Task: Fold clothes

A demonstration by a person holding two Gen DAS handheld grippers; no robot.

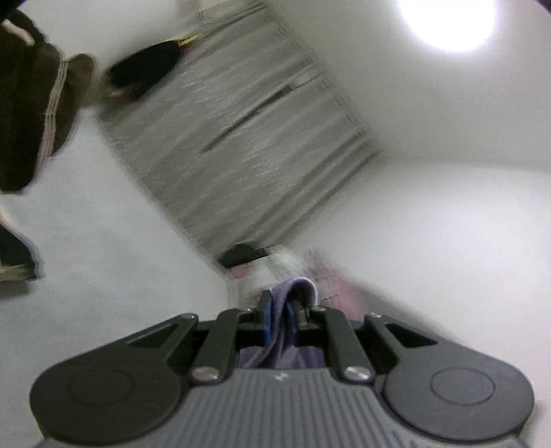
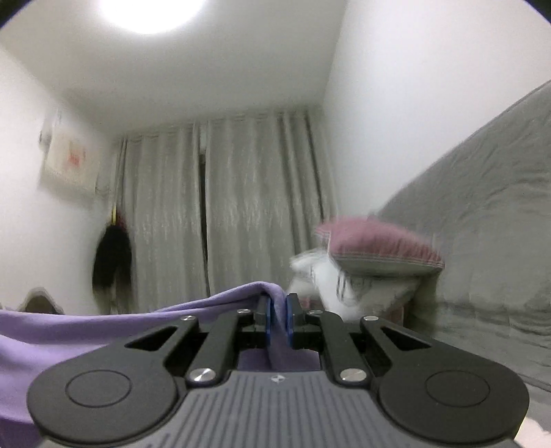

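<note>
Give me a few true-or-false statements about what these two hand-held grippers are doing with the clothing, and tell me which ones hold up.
1. The left hand-held gripper is clamped on a soft purple fabric garment. True.
2. The right hand-held gripper is wide open and holds nothing. False: its blue-padded fingers pinch a fold of the same purple garment.
3. The long pleated grey curtains are drawn across the window. True, with only a narrow dark gap between the panels.
4. A green pillow lies on the floor. False: a dusky pink pillow sits atop white bedding, beside the grey bed cover.
5. A bright ceiling light is on. True.
</note>
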